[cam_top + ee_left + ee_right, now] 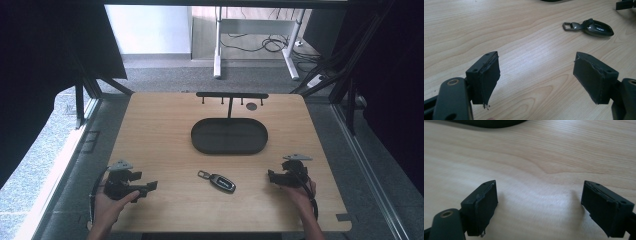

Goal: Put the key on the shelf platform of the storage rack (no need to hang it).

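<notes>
From the high view I see my left tongs held low over the near left part of the light wooden table, with a hand wrapped around their body, and my right tongs near the right edge, gripped by the other hand. Both sets are released: in the left gripper view the two black jaws stand wide apart over bare wood grain with nothing between them, and the right gripper view gives me the same picture, jaws spread and empty. Between the two tongs, near the front middle of the table, lies a black car key fob with a metal loop; in the left gripper view it sits ahead and to the right of my jaws, well apart from them. Farther back sits a black oval tray, and from its far side rises a thin black stand with a crossbar and small hooks. A small dark round disc lies on the table just beside that crossbar.
</notes>
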A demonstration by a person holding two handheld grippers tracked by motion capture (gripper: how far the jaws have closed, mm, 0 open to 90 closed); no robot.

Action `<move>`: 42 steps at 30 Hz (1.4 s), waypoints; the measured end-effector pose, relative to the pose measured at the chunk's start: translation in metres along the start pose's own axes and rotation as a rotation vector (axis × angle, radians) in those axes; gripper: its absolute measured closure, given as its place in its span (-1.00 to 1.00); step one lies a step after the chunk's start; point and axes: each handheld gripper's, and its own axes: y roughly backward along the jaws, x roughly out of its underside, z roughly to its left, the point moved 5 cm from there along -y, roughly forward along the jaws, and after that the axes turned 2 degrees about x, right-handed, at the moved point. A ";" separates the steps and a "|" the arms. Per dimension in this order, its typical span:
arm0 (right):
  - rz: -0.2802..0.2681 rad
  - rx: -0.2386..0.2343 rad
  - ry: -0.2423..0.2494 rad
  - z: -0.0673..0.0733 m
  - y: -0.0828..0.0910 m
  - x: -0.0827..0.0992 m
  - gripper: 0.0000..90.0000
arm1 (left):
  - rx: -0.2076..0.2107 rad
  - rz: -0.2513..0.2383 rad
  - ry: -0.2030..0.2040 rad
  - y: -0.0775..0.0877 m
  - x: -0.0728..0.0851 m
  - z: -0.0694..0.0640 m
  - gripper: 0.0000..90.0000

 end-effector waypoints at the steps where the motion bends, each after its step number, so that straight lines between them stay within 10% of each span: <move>1: -0.008 -0.024 0.009 0.001 0.006 0.000 -0.66 | 0.000 0.000 0.000 0.000 0.000 0.000 -0.52; 9: -0.085 -0.117 0.114 0.021 0.034 -0.015 -0.47 | -0.004 -0.004 0.000 0.003 -0.001 -0.001 -0.52; 22: -0.022 -0.229 0.333 0.074 0.060 -0.059 -0.26 | 0.000 -0.004 -0.006 0.003 -0.001 -0.002 -0.52; 42: 0.121 -0.339 0.518 0.147 0.047 -0.084 -0.24 | 0.014 0.009 -0.011 0.000 0.000 -0.005 -0.52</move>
